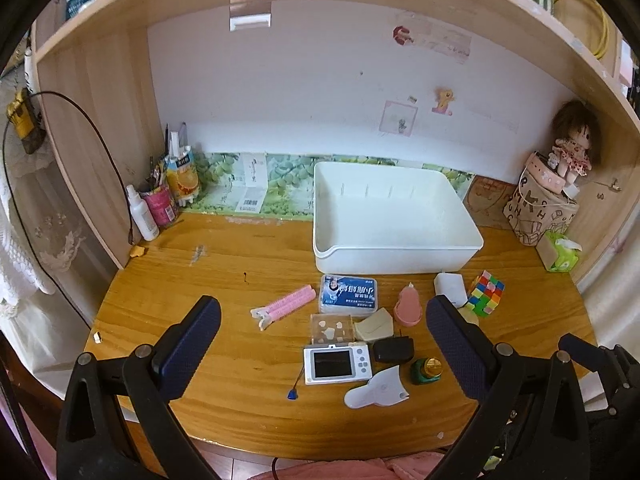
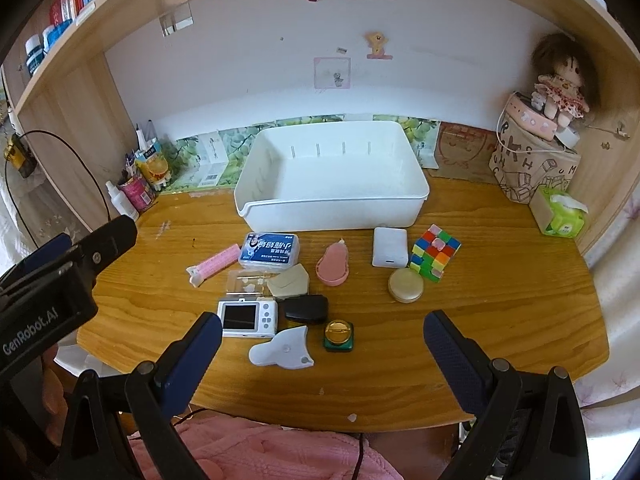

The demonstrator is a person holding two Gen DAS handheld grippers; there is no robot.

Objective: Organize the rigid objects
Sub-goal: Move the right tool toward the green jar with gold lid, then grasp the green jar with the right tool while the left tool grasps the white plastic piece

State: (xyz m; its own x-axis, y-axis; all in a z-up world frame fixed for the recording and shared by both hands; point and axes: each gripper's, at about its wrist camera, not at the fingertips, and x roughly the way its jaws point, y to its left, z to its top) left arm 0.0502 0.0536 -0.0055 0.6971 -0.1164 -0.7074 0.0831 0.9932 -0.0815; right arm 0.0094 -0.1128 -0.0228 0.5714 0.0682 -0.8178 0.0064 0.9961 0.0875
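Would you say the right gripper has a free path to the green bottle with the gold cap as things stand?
Probably yes. The right gripper is open and holds nothing, and the green bottle stands just ahead between its fingers, near the desk's front edge. The white scraper-shaped piece lies close on its left, so a careful approach seems wise.

Bin (image 2: 332, 168) stands at centre rear of the desk (image 2: 500, 320). Before it, in a row from left: hair roller (image 2: 214, 263), floss box (image 2: 270, 251), puzzle cube (image 2: 434, 252). Nearer the frame's bottom: camera (image 2: 248, 317), with a charger (image 2: 305, 309) touching its right. Doll (image 2: 560, 80) sits upper right, on a box (image 2: 532, 168).
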